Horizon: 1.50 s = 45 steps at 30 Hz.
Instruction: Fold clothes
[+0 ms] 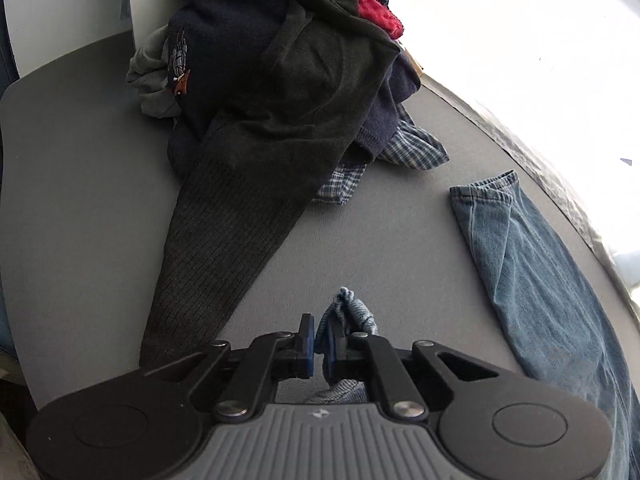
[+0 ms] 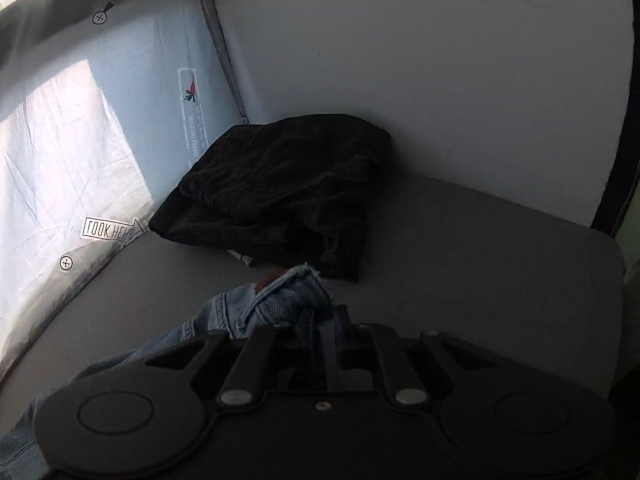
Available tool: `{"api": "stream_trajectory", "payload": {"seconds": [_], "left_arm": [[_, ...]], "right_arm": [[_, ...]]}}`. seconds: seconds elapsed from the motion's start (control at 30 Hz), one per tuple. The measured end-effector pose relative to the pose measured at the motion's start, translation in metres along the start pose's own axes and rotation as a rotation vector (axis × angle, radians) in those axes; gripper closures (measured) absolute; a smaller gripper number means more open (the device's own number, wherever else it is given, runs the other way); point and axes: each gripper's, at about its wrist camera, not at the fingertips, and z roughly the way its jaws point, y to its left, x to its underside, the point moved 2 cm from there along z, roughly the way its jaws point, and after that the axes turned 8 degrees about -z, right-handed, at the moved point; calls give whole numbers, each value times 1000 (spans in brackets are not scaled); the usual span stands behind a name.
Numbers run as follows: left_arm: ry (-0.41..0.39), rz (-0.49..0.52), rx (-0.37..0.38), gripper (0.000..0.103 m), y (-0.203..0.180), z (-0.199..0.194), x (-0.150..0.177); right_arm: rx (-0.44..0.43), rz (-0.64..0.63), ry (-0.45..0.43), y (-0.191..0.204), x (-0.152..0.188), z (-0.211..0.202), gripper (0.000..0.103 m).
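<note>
A pair of blue jeans lies on the grey table, one leg stretched along the right side in the left wrist view. My left gripper is shut on a bunched bit of the denim, which sticks up between the fingers. My right gripper is shut on the jeans' waistband end, which bunches up just ahead of the fingers in the right wrist view.
A pile of unfolded clothes, with a dark ribbed sweater trailing from it, sits at the back left. A folded black garment lies by the wall. A white printed sheet borders the table.
</note>
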Motion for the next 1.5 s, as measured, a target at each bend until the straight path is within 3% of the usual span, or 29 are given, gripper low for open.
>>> {"api": "stream_trajectory", "payload": {"seconds": [0.07, 0.13, 0.23, 0.33, 0.57, 0.73, 0.93, 1.07, 1.1, 1.13, 1.17, 1.2, 1.27, 1.37, 1.5], "left_arm": [[-8, 50, -22, 93, 1, 0, 11], [5, 61, -23, 88, 5, 0, 19], [43, 12, 10, 78, 16, 0, 27], [60, -13, 18, 71, 25, -4, 39], [130, -1, 60, 57, 34, -10, 79], [153, -9, 113, 51, 37, -12, 92], [183, 40, 164, 50, 23, -5, 97], [169, 33, 147, 56, 17, 1, 98], [157, 27, 147, 67, 16, 1, 98], [145, 21, 146, 74, 16, 1, 97], [131, 16, 142, 88, 16, 1, 95], [116, 4, 141, 91, 17, 0, 92], [88, -20, 171, 93, 18, -4, 86], [30, -30, 198, 94, 14, -20, 69], [-45, -69, 268, 94, 2, -41, 32]], "right_arm": [[20, -20, -9, 5, 0, -2, 87], [13, -58, -50, 11, -3, -10, 68], [-71, -43, -94, 23, -11, -22, 65], [-218, -7, -76, 36, -9, -21, 62], [-355, 13, 121, 68, 38, -1, 61], [-376, 18, 282, 74, 84, 4, 61], [-437, 54, 353, 85, 114, 17, 58], [-505, 104, 412, 93, 125, 33, 58], [-529, 101, 419, 96, 127, 35, 68], [-553, 98, 426, 99, 129, 37, 87], [-563, 67, 410, 102, 127, 33, 95], [-571, 32, 390, 106, 123, 28, 97], [-585, -38, 350, 112, 117, 18, 99], [-622, -172, 217, 125, 96, -11, 100], [-735, -110, 141, 134, 60, -26, 100]]}}
